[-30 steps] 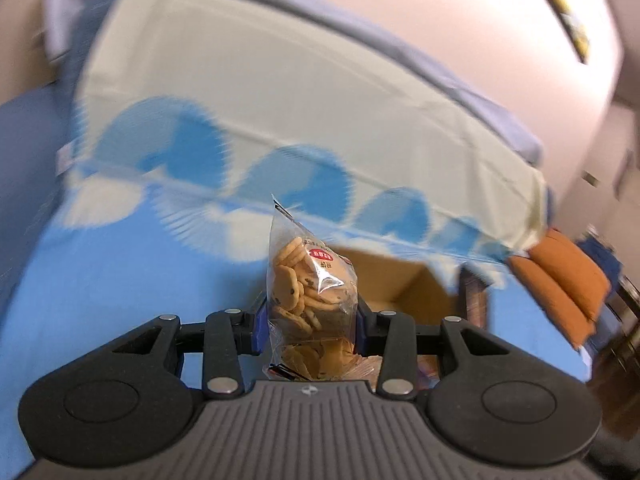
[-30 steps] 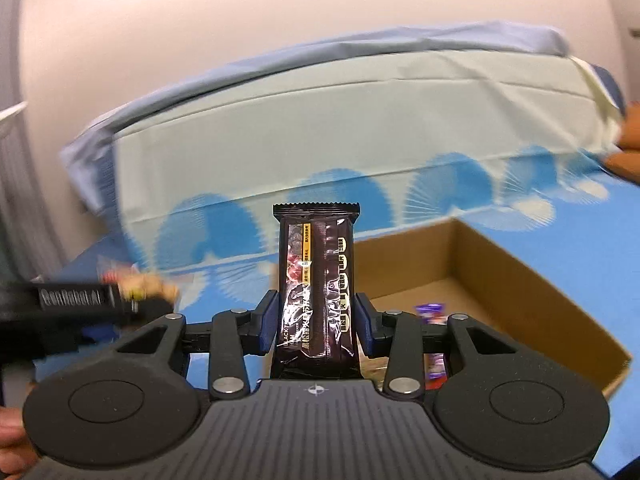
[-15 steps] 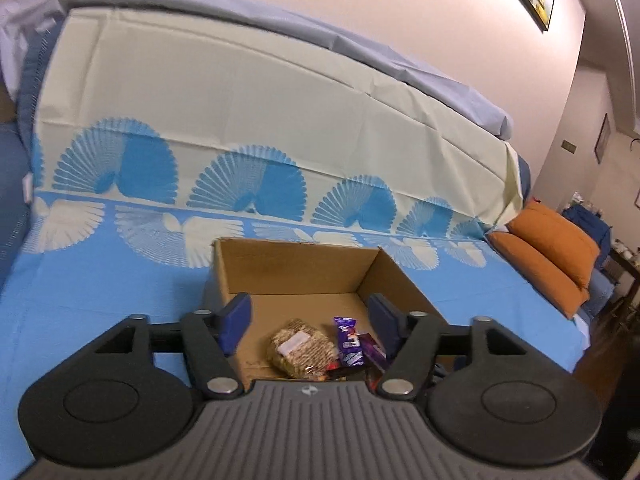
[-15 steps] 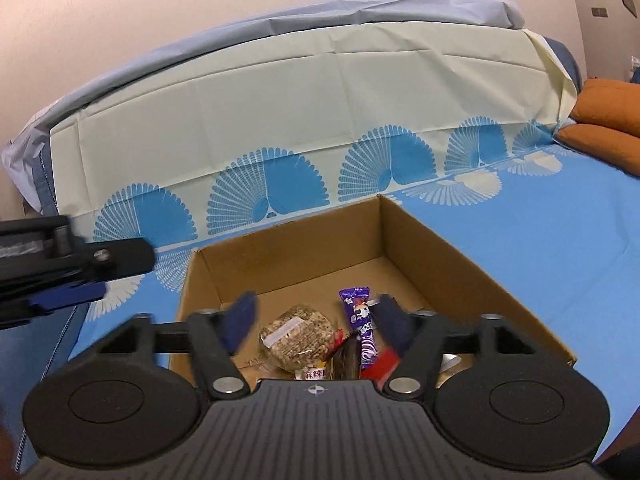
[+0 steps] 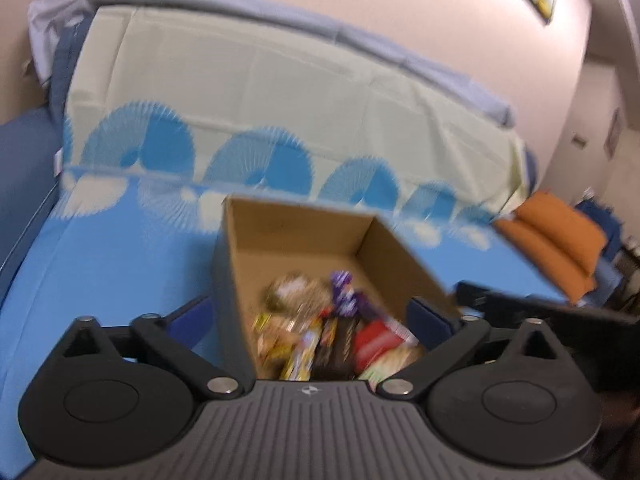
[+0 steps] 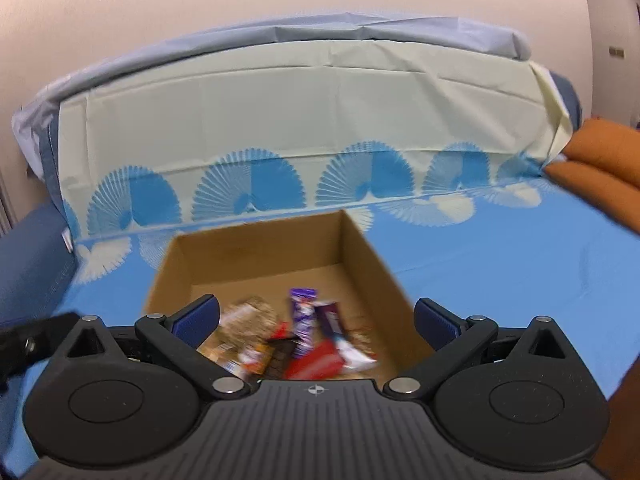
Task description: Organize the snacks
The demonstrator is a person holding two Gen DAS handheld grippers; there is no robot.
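Listing from largest: blue bedsheet (image 6: pixel 500 264), then cardboard box (image 6: pixel 256 248) on it, holding our snacks (image 6: pixel 296 336) piled at its near end. Both left gripper (image 5: pixel 310 316) and right gripper (image 6: pixel 316 320) have just been opening, fingers wide apart, nothing between them; no loose snacks show outside the box.

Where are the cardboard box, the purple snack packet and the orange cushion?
cardboard box (image 6: pixel 256 254): right wrist view, inner face of far wall.
purple snack packet (image 6: pixel 303 314): right wrist view, middle of wrapper.
orange cushion (image 5: pixel 560 226): left wrist view, top surface.

A blue fan-patterned sheet (image 6: pixel 500 256) covers the seat, bearing a cardboard box (image 6: pixel 372 264) and orange cushions (image 6: pixel 600 160).
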